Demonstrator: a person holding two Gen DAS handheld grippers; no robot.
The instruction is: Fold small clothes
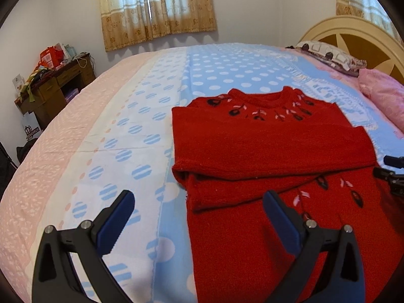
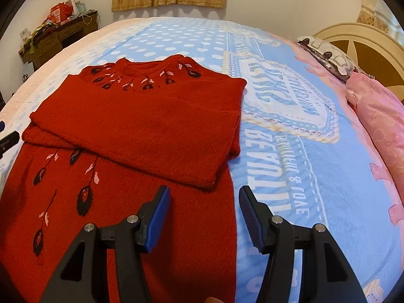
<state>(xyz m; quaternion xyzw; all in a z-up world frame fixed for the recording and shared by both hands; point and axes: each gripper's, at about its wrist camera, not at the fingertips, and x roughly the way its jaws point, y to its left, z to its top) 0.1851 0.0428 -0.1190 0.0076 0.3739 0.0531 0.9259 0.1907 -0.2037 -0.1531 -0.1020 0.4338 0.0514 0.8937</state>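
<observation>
Sweater [image 1: 265,139] — sleeves seemingly folded across | left tongs [image 1: 199,210] apart | right tongs [image 2: 204,208] apart

Both wrist views look low along the bed [image 1: 106,136], sharing the red sweater [image 2: 141,126].

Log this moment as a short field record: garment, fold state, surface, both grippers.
garment: red sweater with dark and pink embroidery
fold state: both sleeves folded across the chest, lower body still flat
surface: blue dotted bedspread
left gripper: jaws open, over the sweater's left edge, holding nothing
right gripper: jaws open, over the sweater's right edge, holding nothing
nearby: pink pillow
</observation>
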